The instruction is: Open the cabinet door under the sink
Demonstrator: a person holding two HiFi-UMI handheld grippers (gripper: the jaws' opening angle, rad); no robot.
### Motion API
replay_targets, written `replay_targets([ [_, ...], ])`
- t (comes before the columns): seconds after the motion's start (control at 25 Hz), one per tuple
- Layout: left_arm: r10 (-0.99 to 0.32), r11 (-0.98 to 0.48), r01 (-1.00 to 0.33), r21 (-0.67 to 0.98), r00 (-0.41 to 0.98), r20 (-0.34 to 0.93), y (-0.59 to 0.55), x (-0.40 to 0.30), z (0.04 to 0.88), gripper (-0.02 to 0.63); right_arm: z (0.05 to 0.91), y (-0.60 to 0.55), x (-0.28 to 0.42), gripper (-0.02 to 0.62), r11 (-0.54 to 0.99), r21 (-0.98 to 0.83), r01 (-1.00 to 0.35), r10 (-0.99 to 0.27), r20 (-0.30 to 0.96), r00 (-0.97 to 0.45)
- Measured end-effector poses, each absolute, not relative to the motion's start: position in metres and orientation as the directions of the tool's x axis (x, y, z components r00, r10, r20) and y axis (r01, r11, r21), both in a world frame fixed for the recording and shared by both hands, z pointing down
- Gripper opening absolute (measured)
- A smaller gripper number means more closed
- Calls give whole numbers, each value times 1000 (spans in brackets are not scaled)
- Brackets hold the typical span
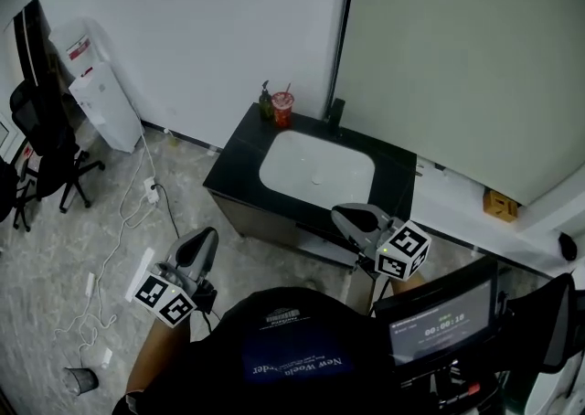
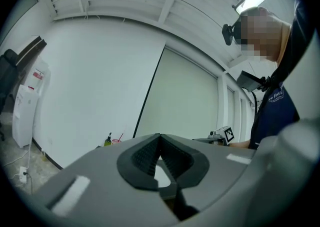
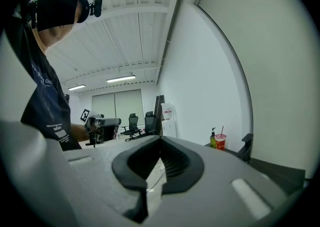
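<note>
Fingers [image 2: 142,158] of the left gripper [image 1: 203,241] were found fully closed and empty. The same applied to the right gripper [image 1: 343,215]. The cabinet door [image 1: 265,221] was located below the sink [image 1: 315,166] and its black surface [image 1: 238,162], apparently shut and untouched. No handle could be discerned. With closed fingers, the door edge could be missed or merely pushed.

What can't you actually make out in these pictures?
- Cabinet door, head view: seen steeply from above, with its right end behind the right tool; no handle can be made out.
- Bottle label, every view: too small.
- Screen text, head view: too small and blurred.
</note>
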State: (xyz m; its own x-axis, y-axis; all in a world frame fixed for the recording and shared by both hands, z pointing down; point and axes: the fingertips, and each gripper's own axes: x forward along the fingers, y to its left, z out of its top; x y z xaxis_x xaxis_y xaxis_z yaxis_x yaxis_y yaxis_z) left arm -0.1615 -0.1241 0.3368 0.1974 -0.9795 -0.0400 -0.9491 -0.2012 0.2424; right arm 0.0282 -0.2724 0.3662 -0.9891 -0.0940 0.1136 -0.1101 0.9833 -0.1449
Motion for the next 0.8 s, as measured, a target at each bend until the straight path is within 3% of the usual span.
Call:
replay_targets([
  [0.36,-953,-301,-915,267,294,-69,-267,-131,327,0,359,-384,37,2,987,-122,-104,-92,99,-991],
  [0.8,-855,-512,-813,278,515,-68,-375,-123,333,0,359,-447,48,2,942,-164,-291,-280,88,-956],
])
